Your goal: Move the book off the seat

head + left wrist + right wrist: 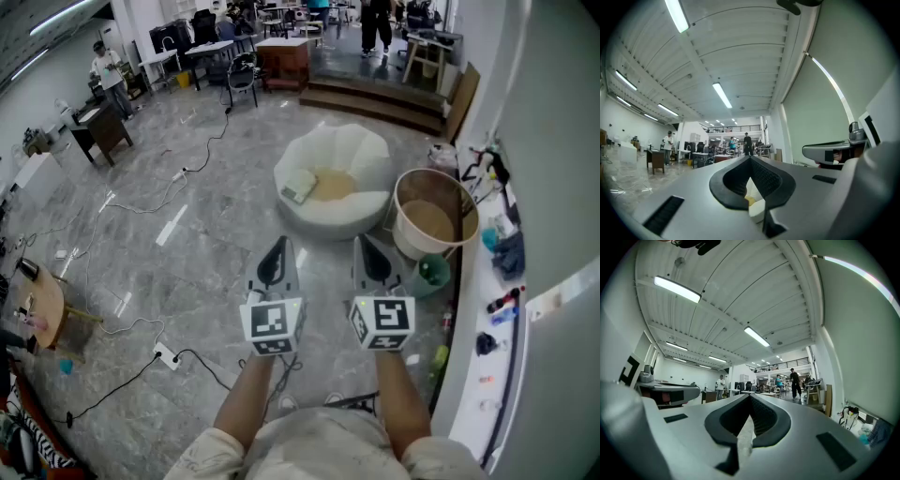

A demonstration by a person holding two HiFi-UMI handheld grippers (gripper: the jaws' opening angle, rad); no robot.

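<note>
A pale book [300,184] lies on the left side of a white shell-shaped seat [349,142], next to its tan cushion [335,183]. The seat stands on the grey floor ahead of me. My left gripper [278,246] and right gripper [364,242] are held side by side, level, pointing at the seat and short of it. Both are shut with nothing between the jaws. In the left gripper view the left gripper [750,159] has its tips together, and in the right gripper view the right gripper [750,397] does too.
A round tan bucket [433,217] and a green cup [433,272] stand right of the seat. A white ledge [497,309] with small items runs along the right wall. Cables [141,206] and a power strip [166,355] lie on the floor at left. A wooden step [375,98] is beyond.
</note>
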